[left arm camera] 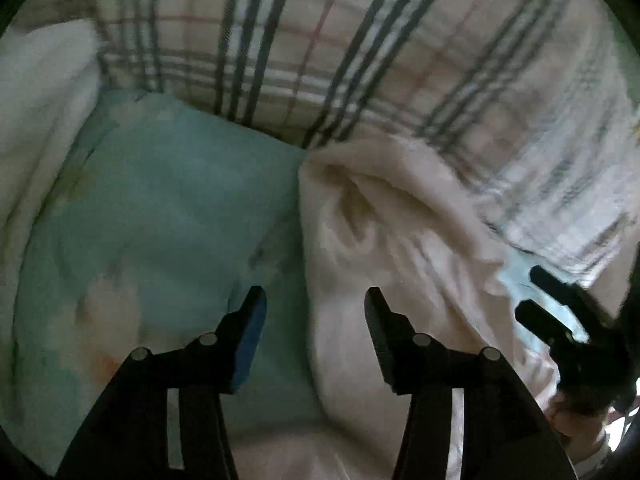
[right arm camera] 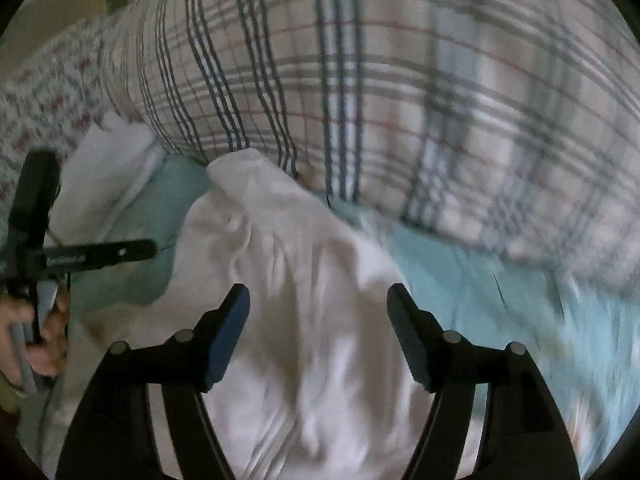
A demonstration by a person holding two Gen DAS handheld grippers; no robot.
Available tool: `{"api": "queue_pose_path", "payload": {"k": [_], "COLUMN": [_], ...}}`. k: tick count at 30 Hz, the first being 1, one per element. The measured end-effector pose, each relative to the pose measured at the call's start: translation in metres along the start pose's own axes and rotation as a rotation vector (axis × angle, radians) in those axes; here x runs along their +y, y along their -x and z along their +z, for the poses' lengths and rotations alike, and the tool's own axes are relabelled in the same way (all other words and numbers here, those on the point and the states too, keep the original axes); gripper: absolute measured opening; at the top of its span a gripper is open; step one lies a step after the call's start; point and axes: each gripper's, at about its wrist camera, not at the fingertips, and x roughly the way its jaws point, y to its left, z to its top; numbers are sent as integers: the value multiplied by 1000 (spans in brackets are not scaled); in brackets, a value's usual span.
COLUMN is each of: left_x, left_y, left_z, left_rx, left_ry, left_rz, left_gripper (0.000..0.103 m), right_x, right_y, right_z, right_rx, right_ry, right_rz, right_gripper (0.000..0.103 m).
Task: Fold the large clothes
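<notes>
plaid quilt (right arm camera: 400, 100) bunched at back | light-blue sheet (left arm camera: 160, 220) beneath | floral fabric (right arm camera: 44, 92) far left

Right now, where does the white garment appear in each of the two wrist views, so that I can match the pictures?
Left wrist view: the white garment lies right of centre, mostly ahead of the right finger of the open left tongs.
Right wrist view: the white garment fills the centre, running between the fingers of the open right tongs.
Shared landmark: the plaid quilt lies behind the garment in both views.
</notes>
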Motion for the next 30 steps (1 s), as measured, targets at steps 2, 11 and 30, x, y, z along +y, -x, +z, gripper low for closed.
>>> {"api": "queue_pose_path", "payload": {"k": [2,11,30], "left_x": [2,-28,-74], "left_y": [-21,11,110], "left_z": [14,17,-258], "left_rx": [10,-154,-126], "left_ry": [-19,-169,-271], "left_rz": [10,9,-97], "left_gripper": [48,0,1], "right_x": [7,-20,-11], "right_y": [-24,-13,163], "right_z": [11,16,-215], "right_rx": [18,-54,47], "right_ry": [65,-40,-315], "right_rz": [-19,-11,85], "right_gripper": [71,4,4]}}
